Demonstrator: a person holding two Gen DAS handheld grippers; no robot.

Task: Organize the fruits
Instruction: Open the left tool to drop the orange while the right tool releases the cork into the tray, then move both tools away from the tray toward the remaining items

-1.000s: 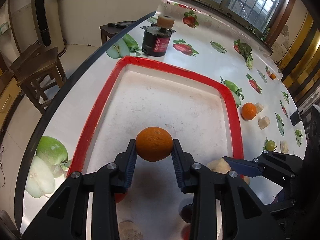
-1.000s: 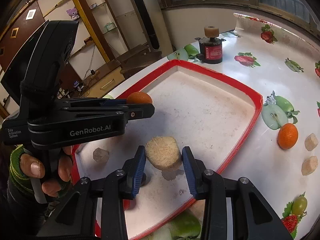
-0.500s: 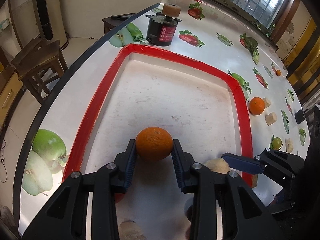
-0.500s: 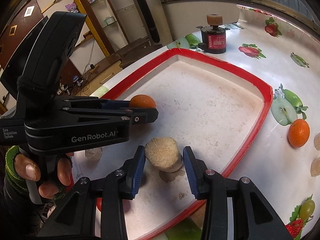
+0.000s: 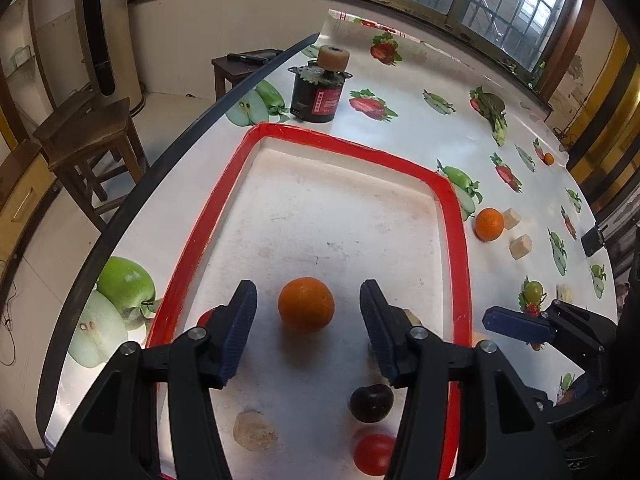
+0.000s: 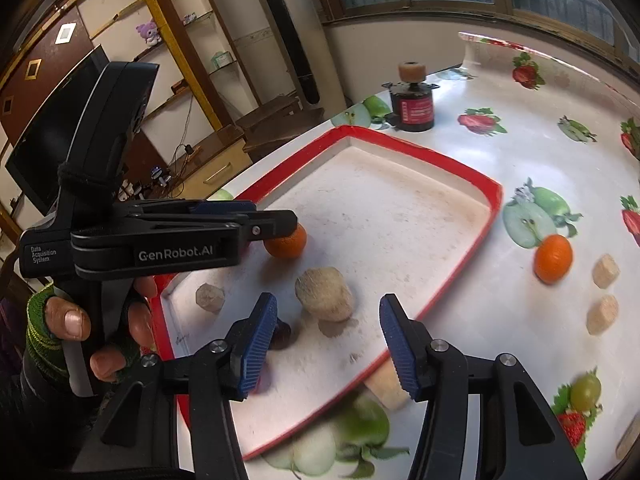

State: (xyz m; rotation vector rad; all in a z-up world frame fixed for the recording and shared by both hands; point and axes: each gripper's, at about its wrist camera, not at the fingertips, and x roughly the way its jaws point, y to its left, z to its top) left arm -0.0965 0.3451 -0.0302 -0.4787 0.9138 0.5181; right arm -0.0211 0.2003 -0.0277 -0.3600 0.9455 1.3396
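Observation:
A white tray with a red rim (image 5: 450, 208) (image 6: 490, 200) lies on the fruit-print table. My left gripper (image 5: 307, 310) is open, with an orange (image 5: 306, 305) (image 6: 287, 243) resting on the tray floor between its fingers, untouched. My right gripper (image 6: 328, 334) is open just behind a tan fuzzy chunk (image 6: 325, 294) that sits on the tray. Also on the tray are a dark plum (image 5: 371, 402), a red fruit (image 5: 374, 454) and a small tan piece (image 5: 254, 430) (image 6: 209, 298). A second orange (image 5: 489, 224) (image 6: 553, 258) lies outside the tray.
A black and red can with a tan piece on top (image 5: 318, 92) (image 6: 413, 106) stands beyond the tray. Tan chunks (image 5: 520, 246) (image 6: 605, 271) lie by the outside orange. A further tan piece (image 6: 386, 386) lies at the tray's near rim. Wooden stools (image 5: 88, 136) stand past the table's left edge.
Both grippers have opened. The left let go of the orange and the right let go of the tan chunk; both now rest on the tray floor. Both grippers pulled back slightly.

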